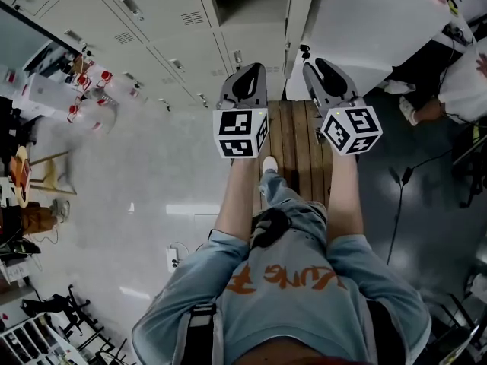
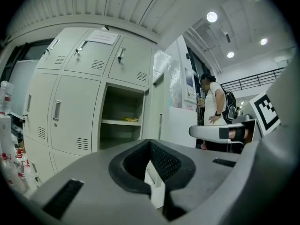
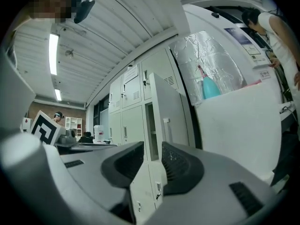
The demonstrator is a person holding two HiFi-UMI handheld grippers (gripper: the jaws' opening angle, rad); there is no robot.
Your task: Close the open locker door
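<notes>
The locker door [image 1: 298,14] stands open at twelve o'clock, beyond the left gripper [image 1: 251,71], jaws together, and the right gripper [image 1: 318,67], jaws partly apart; both are empty. A weak push could leave it ajar.

Your head camera looks steeply down onto the bank of pale grey metal lockers [image 1: 152,44] and the strip of brown wooden plank flooring [image 1: 297,143]. Your left gripper view and right gripper view sit low behind their own jaws, facing level and close at those lockers. All three views share the open shelved compartment [image 2: 121,121].
</notes>
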